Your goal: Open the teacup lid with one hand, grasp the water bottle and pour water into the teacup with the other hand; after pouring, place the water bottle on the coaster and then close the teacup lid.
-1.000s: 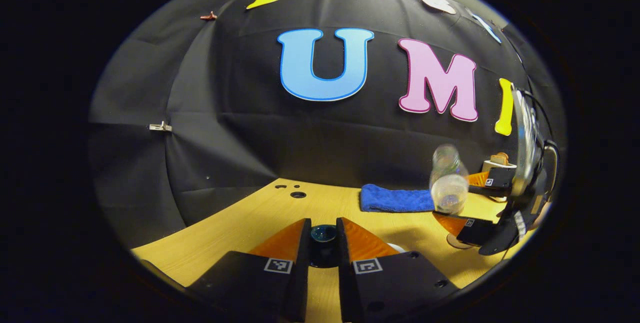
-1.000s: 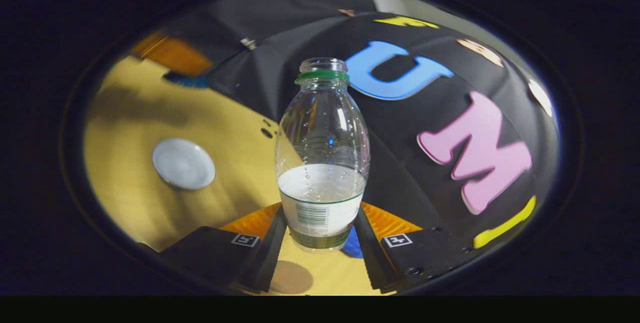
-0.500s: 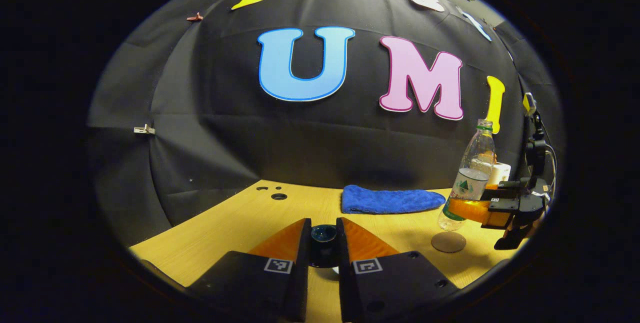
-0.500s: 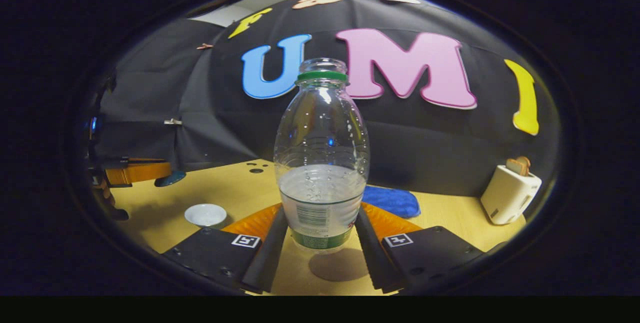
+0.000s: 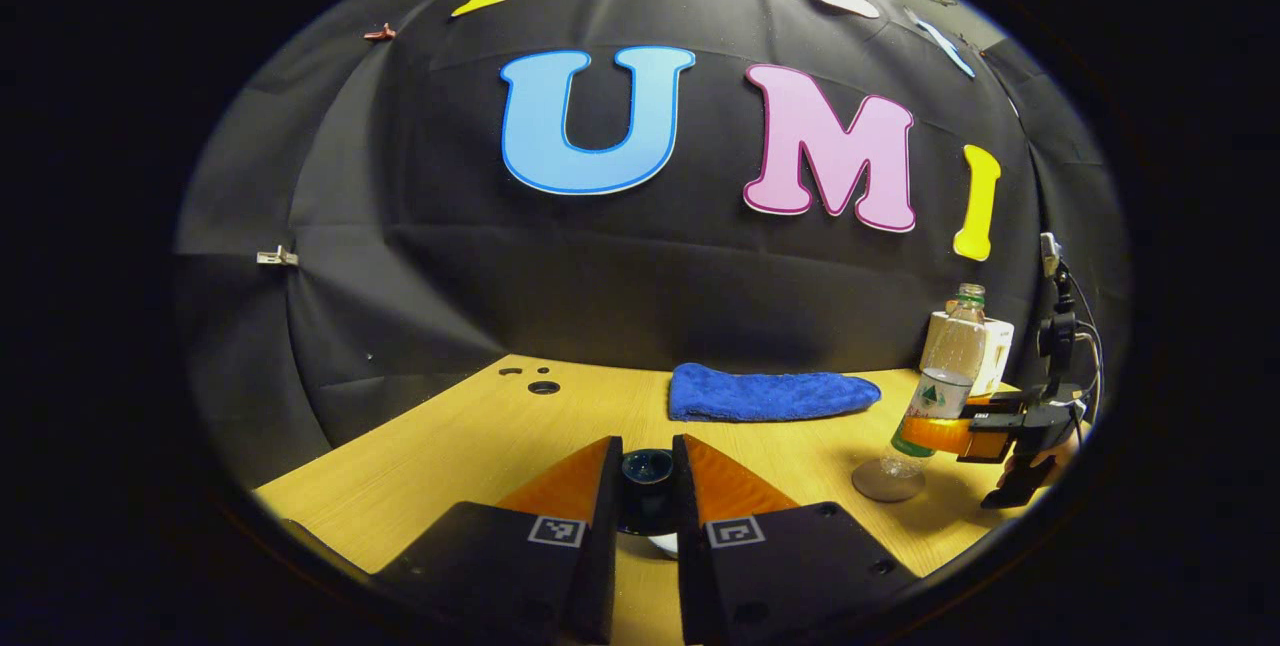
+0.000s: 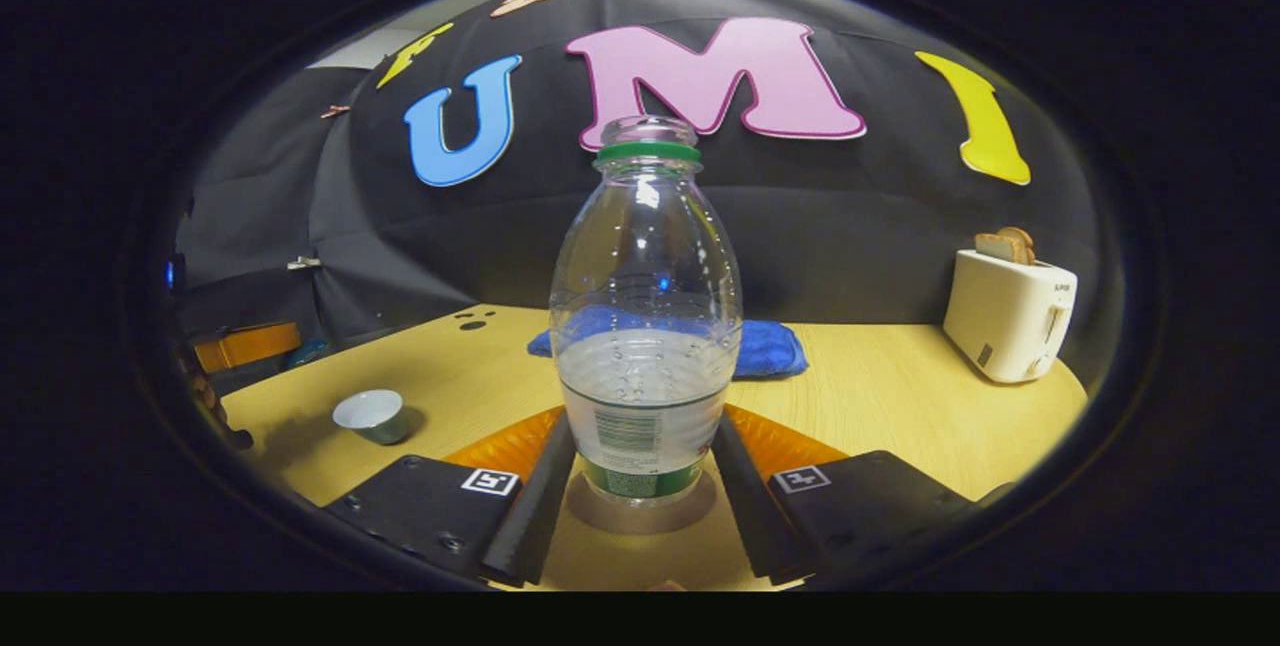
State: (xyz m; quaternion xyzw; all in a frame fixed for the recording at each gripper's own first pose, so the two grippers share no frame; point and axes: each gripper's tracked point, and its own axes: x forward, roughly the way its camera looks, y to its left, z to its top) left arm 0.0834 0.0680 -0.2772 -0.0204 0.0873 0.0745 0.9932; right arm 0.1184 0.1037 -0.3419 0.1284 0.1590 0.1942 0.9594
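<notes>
My right gripper (image 6: 640, 466) is shut on a clear water bottle (image 6: 645, 326) with a green neck ring, no cap and water in its lower part. The bottle stands upright with its base on or just above the round brown coaster (image 6: 640, 518). The open white teacup (image 6: 370, 414) sits on the table to the left. In the left gripper view, my left gripper (image 5: 647, 451) is shut on the knob of the dark teacup lid (image 5: 647, 471), held above the table. Far to its right are the bottle (image 5: 945, 376), the coaster (image 5: 885, 481) and the right gripper (image 5: 985, 426).
A blue cloth (image 5: 770, 394) lies at the back of the wooden table (image 5: 480, 446), against the black wall. A white toaster (image 6: 1010, 311) with bread in it stands at the back right. Small holes (image 5: 540, 386) mark the table's far left.
The bottle swung from a tilt to upright and came down to the right onto the coaster, still in the right gripper. The left gripper kept the lid almost still.
</notes>
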